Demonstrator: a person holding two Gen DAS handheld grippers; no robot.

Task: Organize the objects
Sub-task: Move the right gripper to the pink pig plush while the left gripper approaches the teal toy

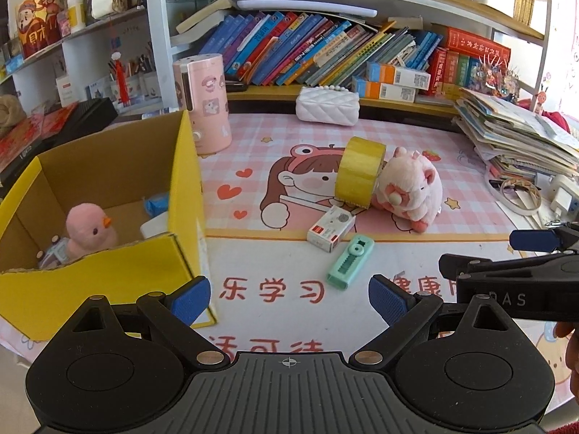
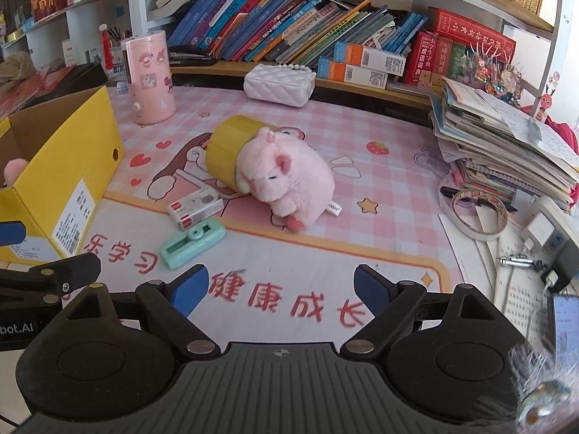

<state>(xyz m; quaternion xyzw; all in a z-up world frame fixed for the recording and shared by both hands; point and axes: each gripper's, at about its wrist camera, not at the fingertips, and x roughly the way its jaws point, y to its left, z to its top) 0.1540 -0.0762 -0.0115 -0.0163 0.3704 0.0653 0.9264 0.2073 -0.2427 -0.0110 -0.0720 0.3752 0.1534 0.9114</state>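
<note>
A yellow cardboard box [image 1: 184, 195] is sitting open-topped at the left side of the desk [image 1: 275, 264], its near wall torn low. Inside it a pink duck plush [image 1: 90, 231] is lying beside a small blue packet [image 1: 156, 205] and a white item I cannot identify. The box's right wall is standing close to the left tongs [image 1: 289, 298], whose blue pads [image 1: 191, 300] are spreading wide apart, holding nothing and touching nothing.

Ahead of both tongs, bare mat is stretching to the nearest item, a mint-green correction tape [image 1: 350, 261] that is lying flat and angled. Just beyond it a small white staple box [image 1: 331, 228] is resting, apart from the green piece by a thin gap. Behind that, a yellow tape roll [image 1: 360, 171] is standing on edge, pressing against a pink plush pig [image 2: 286, 177] that is lying on its side.

The right tongs [image 2: 286, 289] are hanging over the printed red characters of the mat, jaws wide apart and gripping nothing. To their right a leaning stack of papers [image 2: 506, 144] and a loose ring of white tape [image 2: 477, 213] are crowding the desk's edge. At the back, a pink cylinder [image 2: 148, 76] and a white quilted pouch [image 2: 278, 85] are standing before the bookshelf [image 2: 289, 18].
</note>
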